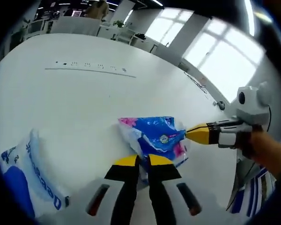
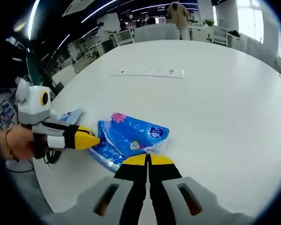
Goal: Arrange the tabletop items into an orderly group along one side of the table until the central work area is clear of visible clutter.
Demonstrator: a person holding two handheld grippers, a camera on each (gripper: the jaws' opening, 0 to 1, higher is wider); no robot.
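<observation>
Both grippers, left gripper (image 1: 143,161) and right gripper (image 2: 149,161), had fingers clamped together on the blue tissue pack (image 2: 126,138) lying mid-table (image 2: 215,98); carrying it sideward appeared next.

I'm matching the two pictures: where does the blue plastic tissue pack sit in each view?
Left gripper view: blue plastic tissue pack lies at lower centre, just beyond that view's own tool tips.
Right gripper view: same pack lies at lower centre-left.
Shared landmark: white power strip farther across the table.
</observation>
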